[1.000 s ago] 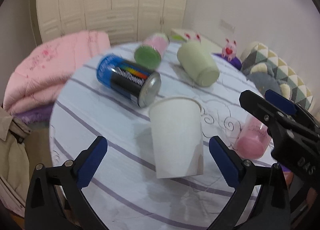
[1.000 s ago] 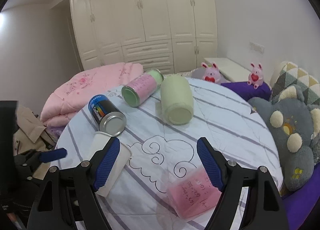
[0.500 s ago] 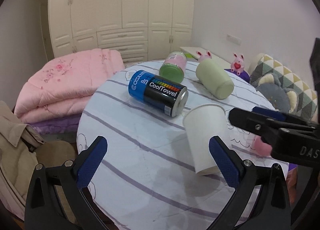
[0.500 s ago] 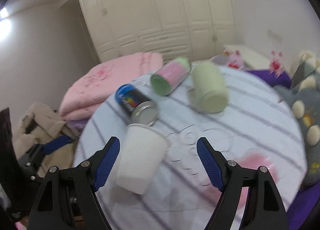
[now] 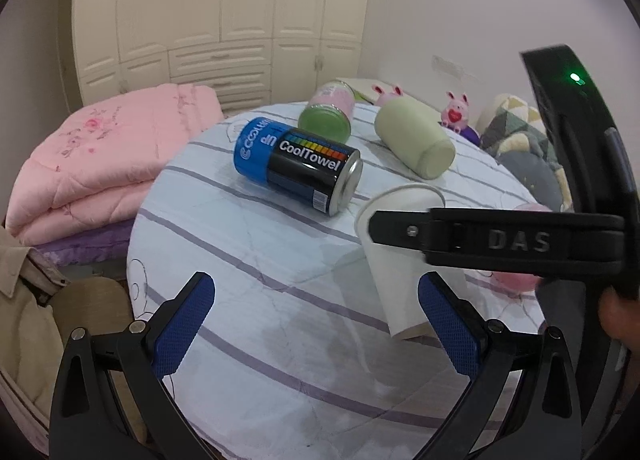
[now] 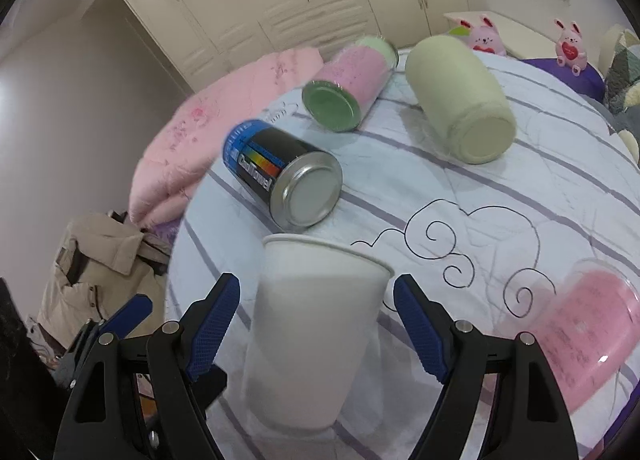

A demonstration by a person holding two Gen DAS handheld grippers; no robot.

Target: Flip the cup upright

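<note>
- Bedroom clutter rings a round table (image 6: 500,195) under a striped, cloud-printed cloth, with cream wardrobes far behind and a folded pink quilt (image 5: 100,163) at the far left.
- White paper cup (image 6: 312,340) stands on the near part of the cloth, its wide rim towards the top of the picture, leaning a little; whether it is already properly upright I cannot tell.
- Right gripper (image 6: 316,330) brackets the cup, its blue pads spread on either side with a gap showing on both, so nothing is pinched yet.
- Left gripper (image 5: 316,324) hangs spread over bare cloth just left of the cup, holding nothing.
- In my judgement the step in hand is the grasp: close the pads on the mid-wall, evenly, and only lightly, since thin paper likely buckles under a hard squeeze.
- CoolTowel can (image 6: 284,175) lies on its side just beyond the rim, so any lift or turn should go upward and towards the near edge.
- Pink container (image 6: 580,336) lies to the right, apart from the cup.
- Left gripper should keep out of the way.
</note>
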